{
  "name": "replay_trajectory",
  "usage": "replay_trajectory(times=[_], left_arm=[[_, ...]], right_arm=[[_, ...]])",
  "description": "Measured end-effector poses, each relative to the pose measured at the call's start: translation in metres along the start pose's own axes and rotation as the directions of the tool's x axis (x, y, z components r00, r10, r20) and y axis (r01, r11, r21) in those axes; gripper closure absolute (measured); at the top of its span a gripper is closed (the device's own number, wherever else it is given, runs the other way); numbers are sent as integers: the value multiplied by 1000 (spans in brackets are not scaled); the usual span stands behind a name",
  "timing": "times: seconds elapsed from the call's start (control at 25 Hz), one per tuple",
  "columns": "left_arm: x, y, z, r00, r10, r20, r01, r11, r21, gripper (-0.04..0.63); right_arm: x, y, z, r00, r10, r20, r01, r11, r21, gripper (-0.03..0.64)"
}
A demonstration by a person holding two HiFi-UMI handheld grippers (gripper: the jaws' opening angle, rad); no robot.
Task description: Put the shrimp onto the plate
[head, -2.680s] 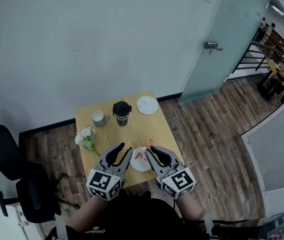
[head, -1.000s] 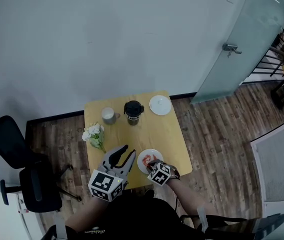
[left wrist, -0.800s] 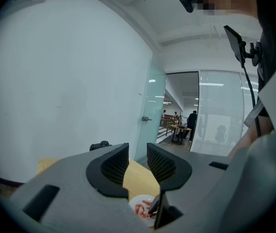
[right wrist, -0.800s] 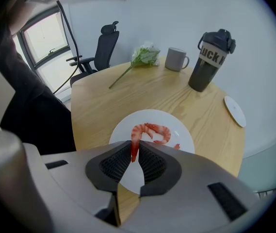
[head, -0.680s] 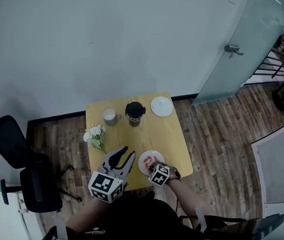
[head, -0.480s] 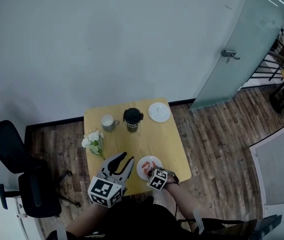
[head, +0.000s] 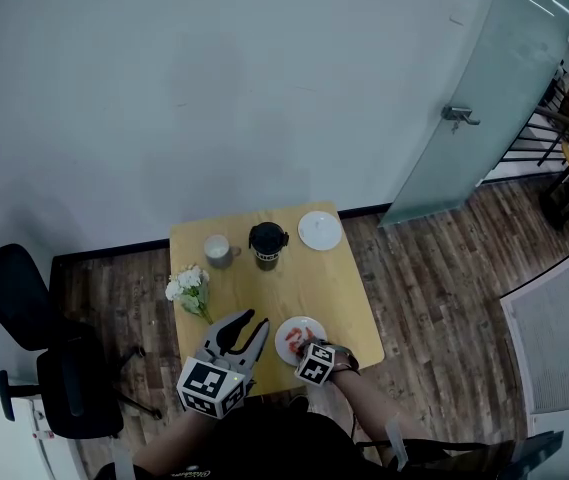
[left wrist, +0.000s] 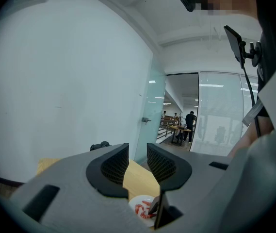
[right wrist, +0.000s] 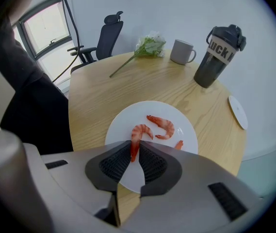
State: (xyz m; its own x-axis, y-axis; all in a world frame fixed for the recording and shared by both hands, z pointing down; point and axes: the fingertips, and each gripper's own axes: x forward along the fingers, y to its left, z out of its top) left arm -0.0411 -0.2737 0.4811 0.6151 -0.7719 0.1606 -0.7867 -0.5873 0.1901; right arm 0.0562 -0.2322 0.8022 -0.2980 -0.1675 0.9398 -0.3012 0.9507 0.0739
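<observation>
A white plate (head: 289, 330) lies near the front edge of the wooden table (head: 314, 283). In the right gripper view my right gripper (right wrist: 135, 147) is shut on the tail of an orange shrimp (right wrist: 137, 136), held low over the plate (right wrist: 123, 125). A second shrimp (right wrist: 163, 125) lies on the plate, and a third orange piece (right wrist: 178, 144) shows beside the jaw. My left gripper (head: 251, 322) hovers left of the plate, open, with nothing between its jaws (left wrist: 137, 154). From there the plate (left wrist: 138, 208) with shrimp shows low down.
At the table's back stand a black tumbler (head: 268, 245), a grey mug (head: 219, 251) and a small white saucer (head: 320, 230). White flowers (head: 189, 288) lie at the left edge. An office chair (head: 24, 318) stands left of the table, a glass door (head: 464, 98) to the right.
My right gripper came down from above the plate's right edge with the shrimp and now sits low over the plate. Over the last second it has hardly moved. The left gripper stays open.
</observation>
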Motion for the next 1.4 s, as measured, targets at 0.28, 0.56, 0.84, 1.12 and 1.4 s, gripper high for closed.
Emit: replay_trajectory(times=[0.28, 0.56, 0.84, 1.12, 1.4], left_arm=[[-6, 2, 0, 1000, 4, 4, -4, 1000, 3, 476], [-9, 3, 0, 1000, 4, 4, -4, 1000, 9, 476], [-12, 2, -1, 1000, 2, 4, -2, 1000, 11, 476], [-8, -3, -1, 1000, -11, 5, 11, 1000, 13, 476], [-2, -13, -3, 999, -33, 0, 33, 999, 17, 476]], right_arm=[[0, -1, -1, 1000, -8, 4, 8, 1000, 26, 558], [0, -4, -2, 1000, -11, 1, 11, 999, 42, 548], [-4, -7, 0, 1000, -19, 19, 18, 998, 63, 532], [-16, -9, 6, 998, -43, 54, 38, 996, 81, 541], [-40, -19, 18, 979, -124, 164, 91, 977, 192, 612]])
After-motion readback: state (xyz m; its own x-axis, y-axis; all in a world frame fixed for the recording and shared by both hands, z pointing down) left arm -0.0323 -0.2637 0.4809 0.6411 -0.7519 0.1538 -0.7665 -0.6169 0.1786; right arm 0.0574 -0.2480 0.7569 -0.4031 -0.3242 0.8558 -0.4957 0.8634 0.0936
